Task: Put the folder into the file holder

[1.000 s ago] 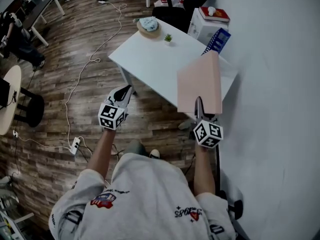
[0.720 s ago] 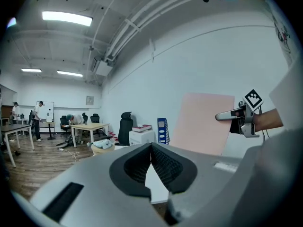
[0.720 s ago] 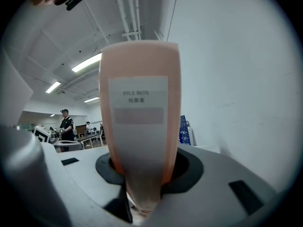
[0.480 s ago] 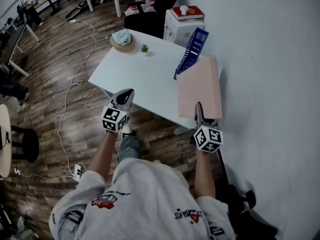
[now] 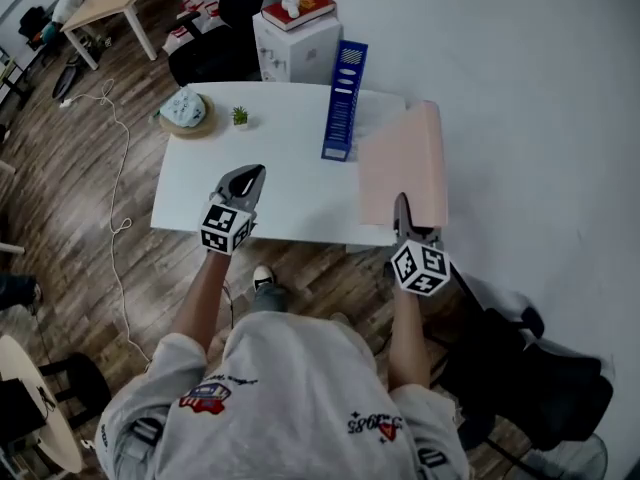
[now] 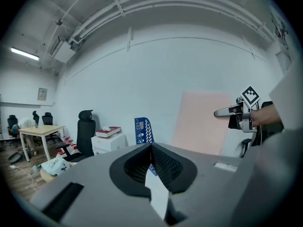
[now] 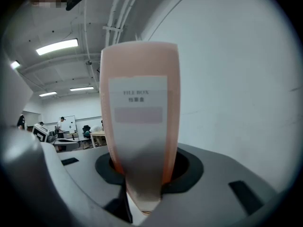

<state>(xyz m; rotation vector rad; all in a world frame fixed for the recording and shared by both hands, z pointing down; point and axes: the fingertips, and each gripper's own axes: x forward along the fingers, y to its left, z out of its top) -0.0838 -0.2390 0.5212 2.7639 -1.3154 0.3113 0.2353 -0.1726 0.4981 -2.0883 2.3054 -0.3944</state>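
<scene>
A blue mesh file holder (image 5: 343, 103) stands upright at the back of the white table (image 5: 270, 173); the left gripper view shows this file holder (image 6: 141, 129) too. My right gripper (image 5: 400, 204) is shut on the bottom edge of a pink folder (image 5: 402, 158), held upright over the table's right end, just right of the holder. In the right gripper view the folder's labelled spine (image 7: 139, 122) rises from the right gripper (image 7: 141, 176). My left gripper (image 5: 252, 176) hovers over the table's front part, shut and holding nothing. From the left gripper (image 6: 152, 149) I see the folder (image 6: 201, 122) at the right.
A small potted plant (image 5: 240, 116) and a pale bundle on a round wooden dish (image 5: 185, 109) sit at the table's back left. Behind stands a white cabinet (image 5: 295, 43) with a red book, beside a black chair (image 5: 215, 28). A white wall runs along the right.
The person has turned toward the table. Both grippers have swung over its front edge, the left one farther. The folder has come beside the file holder.
</scene>
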